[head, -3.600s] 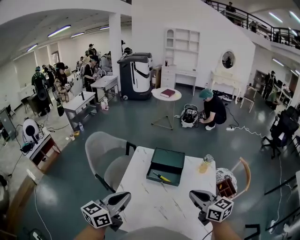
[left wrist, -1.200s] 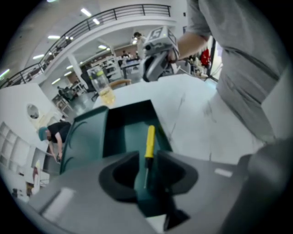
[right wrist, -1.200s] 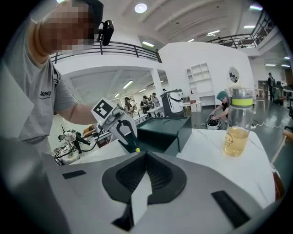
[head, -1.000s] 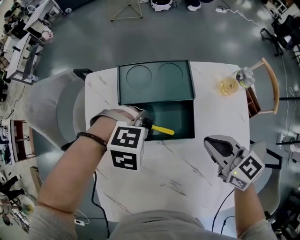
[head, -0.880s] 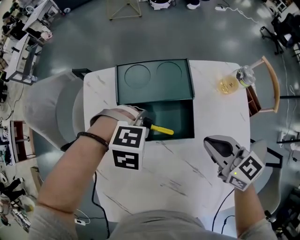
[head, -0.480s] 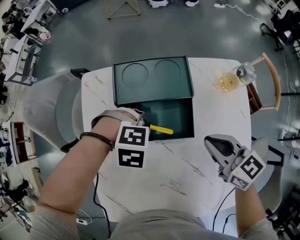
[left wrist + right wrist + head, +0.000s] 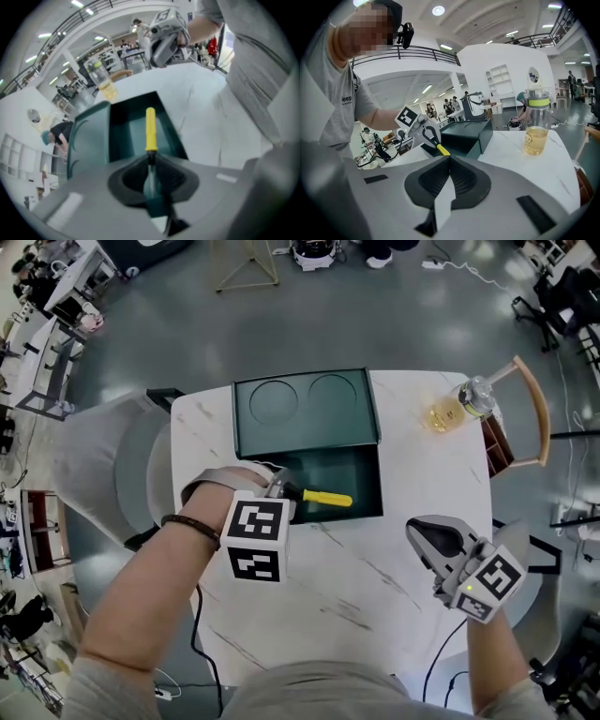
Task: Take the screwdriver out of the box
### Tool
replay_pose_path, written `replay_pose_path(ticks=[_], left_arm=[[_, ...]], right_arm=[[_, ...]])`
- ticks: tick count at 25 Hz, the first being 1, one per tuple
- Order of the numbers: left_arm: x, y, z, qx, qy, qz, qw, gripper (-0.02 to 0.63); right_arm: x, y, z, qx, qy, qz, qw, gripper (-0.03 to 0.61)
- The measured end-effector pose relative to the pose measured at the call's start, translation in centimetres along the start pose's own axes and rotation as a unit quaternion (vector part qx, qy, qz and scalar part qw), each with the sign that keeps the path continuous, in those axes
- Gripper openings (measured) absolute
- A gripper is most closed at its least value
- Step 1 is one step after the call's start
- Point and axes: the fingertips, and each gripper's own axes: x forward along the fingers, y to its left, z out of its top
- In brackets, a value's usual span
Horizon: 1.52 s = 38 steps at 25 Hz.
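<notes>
Screwdriver sits inside the open dark green box, yellow handle pointing right, near the front wall. From the head view, the marker cube and hand cover the tip of my left gripper, so the grip is hidden there. The left gripper view fills that in: the jaws are closing with the thin metal shaft between them, the pads already on it just below the handle. I cannot tell whether the tool still touches the box floor. My right gripper hovers over the white table, apart from the box; its own view shows the jaws pressed together on nothing, and a jar of yellow liquid beyond.
</notes>
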Motion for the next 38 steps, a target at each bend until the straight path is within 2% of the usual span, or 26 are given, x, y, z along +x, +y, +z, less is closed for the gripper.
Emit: replay_pose_path(ticks=[5, 13, 21, 25, 30, 38], left_arm=[[-3.6, 0.9, 1.4, -0.015, -0.038, 0.055, 0.9976, 0.054], [-9.9, 1.1, 1.8, -0.064, -0.088, 0.125, 0.9861, 0.054], [-17.1, 0.5, 1.5, -0.124, -0.155, 0.177, 0.9639, 0.054], [-20.6, -0.9, 0.9, -0.154, -0.188, 0.189, 0.9514, 0.054], [-23.6, -3.1, -1.1, -0.197, -0.207, 0.200, 0.9370, 0.054], [-27.7, -6.6, -4.4, -0.225, -0.227, 0.225, 0.9205, 0.054]], right_arm=[[-0.8, 0.9, 1.2, -0.001, -0.004, -0.010, 1.000, 0.008], [-2.4, 3.4, 3.8, -0.017, -0.009, -0.034, 0.999, 0.008], [-4.0, 6.2, 7.1, -0.017, -0.024, -0.065, 0.997, 0.008], [-4.6, 8.0, 8.8, -0.011, -0.038, -0.077, 0.996, 0.008], [-5.3, 10.1, 10.2, -0.010, -0.048, -0.093, 0.994, 0.008], [-6.3, 13.5, 11.6, -0.015, -0.058, -0.108, 0.992, 0.008]])
